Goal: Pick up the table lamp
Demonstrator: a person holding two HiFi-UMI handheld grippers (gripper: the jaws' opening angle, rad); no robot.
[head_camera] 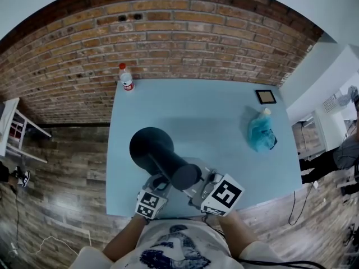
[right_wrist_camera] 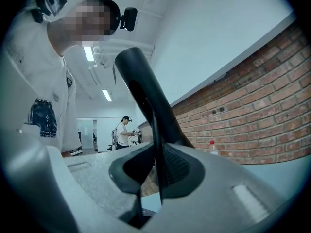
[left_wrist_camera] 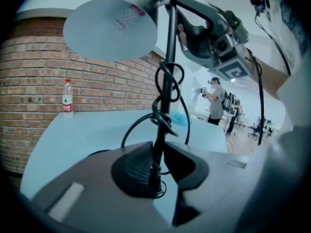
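The black table lamp hangs over the near part of the light blue table, its round head toward the wall. In the left gripper view the head shows its underside, and a thin pole wound with cord runs down into my left gripper, which is shut on it. My right gripper is shut on a thin part of the lamp below its thick black arm. Both grippers sit side by side at the table's near edge. The lamp's foot is hidden.
A water bottle stands at the table's far left corner by the brick wall. A blue plastic bag and a small framed picture lie at the right. A white stool stands left of the table. A person stands far off.
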